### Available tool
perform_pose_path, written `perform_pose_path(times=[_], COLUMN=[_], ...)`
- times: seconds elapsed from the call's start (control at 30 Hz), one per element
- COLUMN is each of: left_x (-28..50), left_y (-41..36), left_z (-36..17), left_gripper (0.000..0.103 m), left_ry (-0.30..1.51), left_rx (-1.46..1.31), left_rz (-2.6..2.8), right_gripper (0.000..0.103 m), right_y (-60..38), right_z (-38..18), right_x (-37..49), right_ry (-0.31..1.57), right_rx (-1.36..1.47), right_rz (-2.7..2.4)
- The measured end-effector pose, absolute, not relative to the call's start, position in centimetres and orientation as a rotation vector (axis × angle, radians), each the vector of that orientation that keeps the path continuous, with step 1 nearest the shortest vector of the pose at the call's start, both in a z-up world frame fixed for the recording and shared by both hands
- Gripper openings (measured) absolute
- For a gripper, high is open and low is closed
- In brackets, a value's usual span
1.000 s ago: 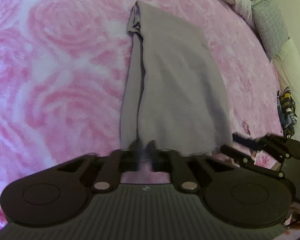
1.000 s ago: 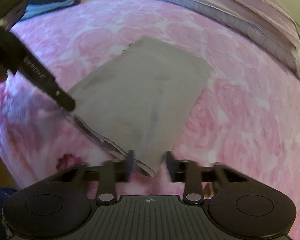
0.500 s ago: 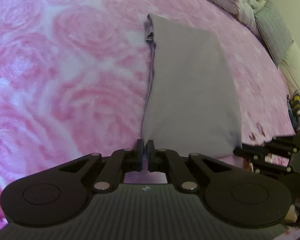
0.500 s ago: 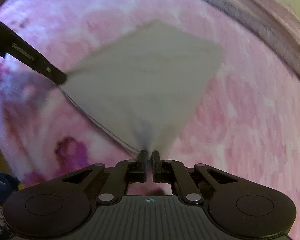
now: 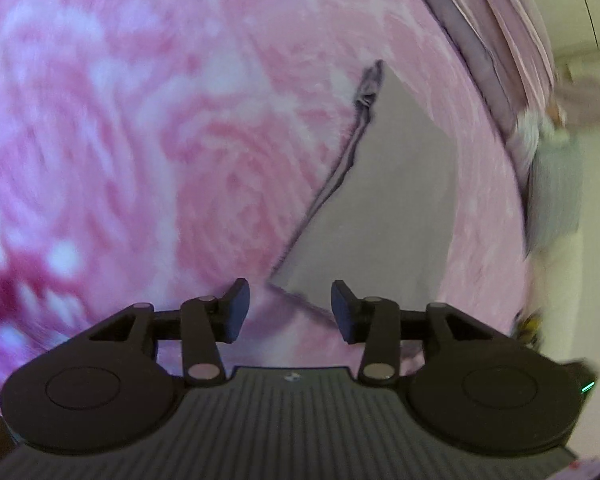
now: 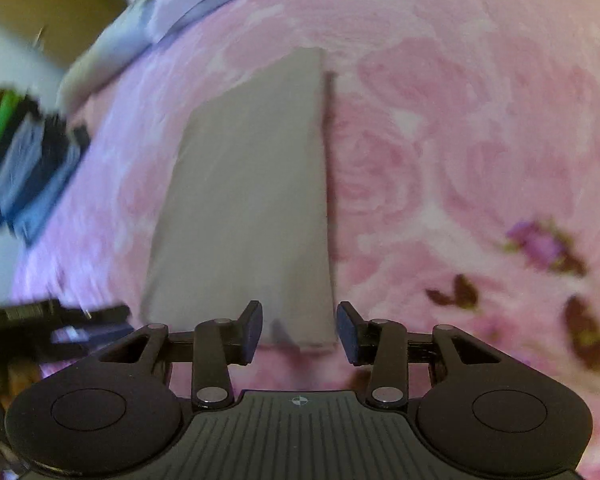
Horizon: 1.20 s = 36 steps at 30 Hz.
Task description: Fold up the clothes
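1. In the left wrist view, one left gripper (image 5: 290, 307) is seen at the bottom of the frame, its two fingers spread wide with nothing between them.
2. One grey folded garment (image 5: 384, 200) is laid flat on the pink rose-patterned bedspread (image 5: 140, 140), right of centre; its near corner is found just above the gap between the fingers, untouched by either one.
3. A darker layered edge is shown along the garment's left side, running up to a bunched tip in the upper middle of the frame.
4. Pale bedding (image 5: 512, 40) is blurred along the upper right edge.
5. In the right wrist view, one right gripper (image 6: 299, 332) is seen at the bottom centre, its two fingers likewise held apart and empty.
6. The same grey garment (image 6: 252, 184) is stretched from the centre top down to the fingers, its near edge lying between them on the bedspread (image 6: 460, 140).
7. One stack of folded clothes (image 6: 24, 168) is blurred at the left edge.
8. The other gripper (image 6: 80, 320) is glimpsed at the lower left, too smeared for its jaws to be read there.
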State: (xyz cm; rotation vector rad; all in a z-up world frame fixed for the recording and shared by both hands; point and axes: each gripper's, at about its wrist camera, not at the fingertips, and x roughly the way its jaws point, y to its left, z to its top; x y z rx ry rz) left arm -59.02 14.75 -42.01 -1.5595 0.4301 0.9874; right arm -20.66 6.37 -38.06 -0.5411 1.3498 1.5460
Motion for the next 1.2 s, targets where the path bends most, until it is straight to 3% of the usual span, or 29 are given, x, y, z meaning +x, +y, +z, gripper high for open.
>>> perform_pose_path(times=[0.1,0.13,0.2,0.23,0.47,0.6,0.7,0.73,0.77,0.87,1.2], left_x=[-59.0,-58.9,-58.3,-58.0,-59.6,-61.1,-61.0,-61.1,-61.6,-62.8,-59.9], left_y=[15.1,15.1,15.3,15.5,16.5,17.6,17.8,17.4,16.7,14.0,7.6], left_z=[-43.1,-43.5,-44.2,-44.6,-41.1,-39.1,-39.8,-40.1,-40.4,-40.4,-39.1], left_gripper=[0.039,0.035,0.006,0.002,0.001,0.002,0.007,0.013,0.022,0.027,0.027], left_ry=[0.295,0.244,0.223,0.230,0.256,0.357,0.422,0.418,0.406,0.351,0.330], left_rx=[-1.650,-1.678,-1.694,-1.701,-1.530,-1.366,-1.385,-1.417,-1.452,-1.529,-1.626], left_rz=[1.016,1.024,1.037,1.032,1.079,1.145,1.170,1.184,1.181,1.191,1.214], right_gripper=[0.038,0.038,0.021,0.002,0.002,0.002,0.010,0.025,0.032,0.043,0.045], right_y=[6.8,6.7,6.8,6.8,5.7,3.5,3.6,4.0,4.4,5.3,7.3], right_z=[-39.8,-40.2,-40.4,-40.5,-40.4,-40.6,-41.3,-41.4,-41.4,-40.1,-37.5], right_x=[-20.0,-19.8,-19.2,-19.2,-19.8,-23.2,-25.2,-25.3,-25.0,-22.5,-13.9], right_ry=[1.443,1.462,1.492,1.510,1.645,1.778,1.846,1.850,1.832,1.755,1.538], right_rx=[-0.421,-0.366,-0.308,-0.302,-0.155,-0.132,-0.230,-0.293,-0.360,-0.405,-0.504], right_rz=[1.491,1.477,1.461,1.453,1.369,1.398,1.404,1.402,1.403,1.444,1.398])
